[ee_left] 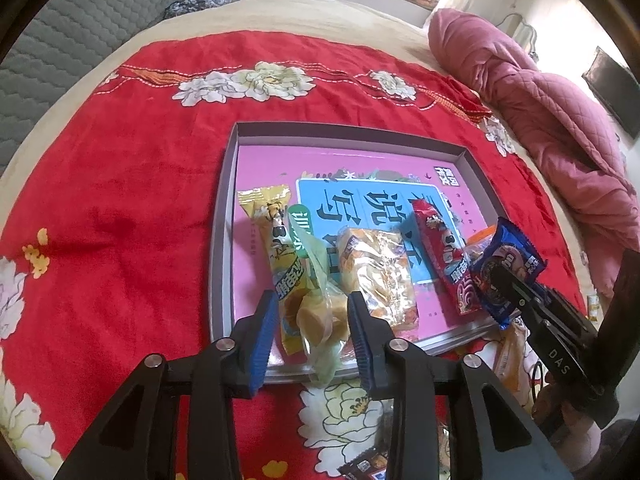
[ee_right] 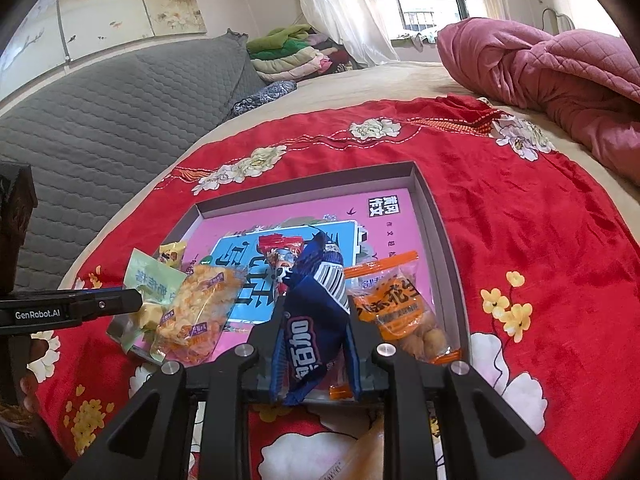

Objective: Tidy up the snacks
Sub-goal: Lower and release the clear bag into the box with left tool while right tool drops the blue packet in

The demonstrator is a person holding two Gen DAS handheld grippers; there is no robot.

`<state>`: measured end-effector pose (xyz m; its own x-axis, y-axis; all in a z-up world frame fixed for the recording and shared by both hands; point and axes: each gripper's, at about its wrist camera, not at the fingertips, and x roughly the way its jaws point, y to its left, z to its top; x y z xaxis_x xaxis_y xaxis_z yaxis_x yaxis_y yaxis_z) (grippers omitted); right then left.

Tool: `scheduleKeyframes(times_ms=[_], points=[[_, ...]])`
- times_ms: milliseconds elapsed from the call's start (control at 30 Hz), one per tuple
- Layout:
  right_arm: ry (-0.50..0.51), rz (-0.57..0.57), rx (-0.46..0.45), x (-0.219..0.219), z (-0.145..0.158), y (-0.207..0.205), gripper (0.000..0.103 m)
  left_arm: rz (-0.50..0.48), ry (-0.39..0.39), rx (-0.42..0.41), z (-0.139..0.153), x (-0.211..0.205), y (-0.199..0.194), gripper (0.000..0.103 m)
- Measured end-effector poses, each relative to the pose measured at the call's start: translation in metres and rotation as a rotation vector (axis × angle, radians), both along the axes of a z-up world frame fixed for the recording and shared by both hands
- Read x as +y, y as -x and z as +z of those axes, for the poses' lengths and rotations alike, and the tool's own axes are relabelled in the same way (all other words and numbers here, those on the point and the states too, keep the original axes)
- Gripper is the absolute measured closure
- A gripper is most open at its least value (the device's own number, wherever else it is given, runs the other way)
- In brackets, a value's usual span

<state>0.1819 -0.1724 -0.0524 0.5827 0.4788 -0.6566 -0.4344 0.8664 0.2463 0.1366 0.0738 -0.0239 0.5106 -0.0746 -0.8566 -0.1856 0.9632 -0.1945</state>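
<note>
A shallow grey-rimmed tray (ee_left: 218,240) with a pink printed bottom lies on a red floral cloth. My left gripper (ee_left: 314,312) stands open around a pale green bag of round yellow pastries (ee_left: 316,320) that rests on the tray's front edge. The pads do not visibly press on it. Beside it lie a long yellow packet (ee_left: 272,240), a clear bag of orange crisps (ee_left: 380,276) and a red packet (ee_left: 444,256). My right gripper (ee_right: 314,320) is shut on a blue cookie packet (ee_right: 312,332), held above the tray's front right. An orange peanut bag (ee_right: 400,308) lies just right of it.
The red cloth (ee_right: 540,220) covers a bed. A bunched pink quilt (ee_right: 560,68) lies at the back right and a grey quilted headboard (ee_right: 100,120) at the left. Loose packets lie in front of the tray, one pale orange (ee_right: 360,452), one dark (ee_left: 368,464).
</note>
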Motion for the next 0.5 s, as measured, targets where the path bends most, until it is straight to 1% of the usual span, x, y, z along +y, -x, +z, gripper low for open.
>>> scheduleKeyframes(times_ms=[67,133,200,233,500], points=[[0.002,0.001,-0.009,-0.002,0.001,0.002,0.076,0.000,-0.002,-0.001,0.001,0.000,0.001,0.065],[0.003,0.002,-0.018,-0.002,0.003,0.003,0.070,0.000,0.004,0.000,0.002,0.001,0.001,0.064],[0.005,-0.002,-0.031,-0.004,0.005,0.005,0.058,0.002,0.004,0.000,0.002,0.001,0.002,0.064],[0.004,-0.004,-0.033,-0.004,0.006,0.006,0.056,0.003,0.003,0.000,0.002,0.001,0.003,0.063],[-0.015,-0.043,-0.030,-0.015,0.009,0.004,0.055,0.008,-0.003,-0.002,0.007,0.003,0.010,0.063]])
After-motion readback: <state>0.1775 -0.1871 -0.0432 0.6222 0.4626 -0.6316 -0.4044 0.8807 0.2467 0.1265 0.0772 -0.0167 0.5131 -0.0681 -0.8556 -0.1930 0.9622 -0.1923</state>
